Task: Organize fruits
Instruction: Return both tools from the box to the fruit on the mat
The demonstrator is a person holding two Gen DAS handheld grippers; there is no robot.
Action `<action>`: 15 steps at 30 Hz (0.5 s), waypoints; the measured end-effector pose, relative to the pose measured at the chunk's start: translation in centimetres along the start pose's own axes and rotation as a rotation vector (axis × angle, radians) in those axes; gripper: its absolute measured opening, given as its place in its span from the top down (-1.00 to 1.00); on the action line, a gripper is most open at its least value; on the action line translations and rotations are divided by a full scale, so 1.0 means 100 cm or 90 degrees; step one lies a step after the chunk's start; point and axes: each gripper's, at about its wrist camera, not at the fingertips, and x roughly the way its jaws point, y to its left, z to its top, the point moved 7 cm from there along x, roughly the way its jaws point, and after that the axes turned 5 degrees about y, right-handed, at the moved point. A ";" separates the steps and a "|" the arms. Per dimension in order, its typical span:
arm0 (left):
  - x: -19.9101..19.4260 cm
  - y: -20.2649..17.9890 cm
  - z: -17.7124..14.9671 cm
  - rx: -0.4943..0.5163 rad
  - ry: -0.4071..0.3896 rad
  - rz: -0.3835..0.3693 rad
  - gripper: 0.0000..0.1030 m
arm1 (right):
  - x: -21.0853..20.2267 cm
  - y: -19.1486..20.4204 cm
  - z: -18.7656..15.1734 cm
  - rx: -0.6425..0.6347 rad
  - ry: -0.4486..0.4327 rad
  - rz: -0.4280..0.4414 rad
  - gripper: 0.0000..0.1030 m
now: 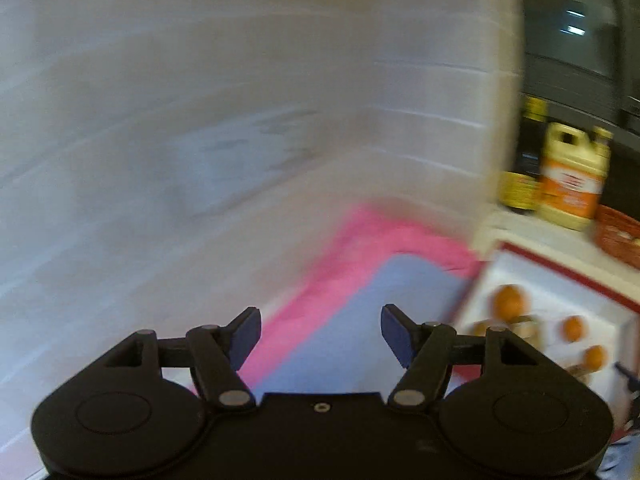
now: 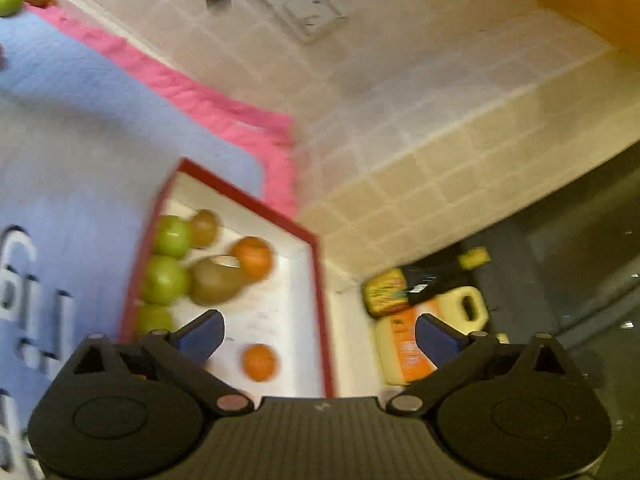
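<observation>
Both grippers stand with their jaws spread wide, and nothing is held between the blue pads. Just beyond the right gripper (image 2: 318, 334) lies a white tray with a red rim (image 2: 316, 280), seen from above. One orange (image 2: 259, 362) sits alone on the white floor of the tray, close to the jaws. A second orange (image 2: 253, 258) lies further in, touching a brown pear (image 2: 214, 282). Along the left rim there is a row of green apples (image 2: 166, 280), and a smaller brownish fruit (image 2: 203, 227) lies beside the top one; I cannot tell its kind. The tray rests partly on a pale blue mat (image 2: 80, 128) with a pink cloth (image 2: 224, 112) under its far edge. To the right of the tray, a yellow jug with an orange label (image 2: 404, 356) and a dark bottle (image 2: 432, 280) stand on the counter near the tiled wall (image 2: 400, 120).

The left gripper (image 1: 320, 334) points at a blurred pale wall (image 1: 200, 120), over the same blue mat (image 1: 360, 320). The tray (image 1: 560, 272) is off to its right, with oranges (image 1: 508, 300) in it, and a red basket (image 1: 618, 234) stands beyond.
</observation>
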 end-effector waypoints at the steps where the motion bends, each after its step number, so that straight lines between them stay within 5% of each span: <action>1: -0.009 0.023 -0.008 -0.016 0.001 0.025 -0.54 | -0.002 0.007 0.002 -0.015 -0.009 -0.013 -0.99; 5: -0.048 0.114 -0.046 -0.112 0.018 0.120 -0.54 | -0.028 0.028 0.023 -0.086 -0.101 -0.097 -0.99; 9: -0.085 0.172 -0.082 -0.208 0.007 0.158 -0.54 | -0.067 0.051 0.065 -0.124 -0.217 -0.118 -1.00; 11: -0.095 0.186 -0.098 -0.233 0.013 0.173 -0.54 | -0.083 0.067 0.086 -0.113 -0.251 -0.076 -1.00; 15: -0.096 0.200 -0.126 -0.259 0.055 0.190 -0.55 | -0.087 0.106 0.120 -0.066 -0.240 0.102 -1.00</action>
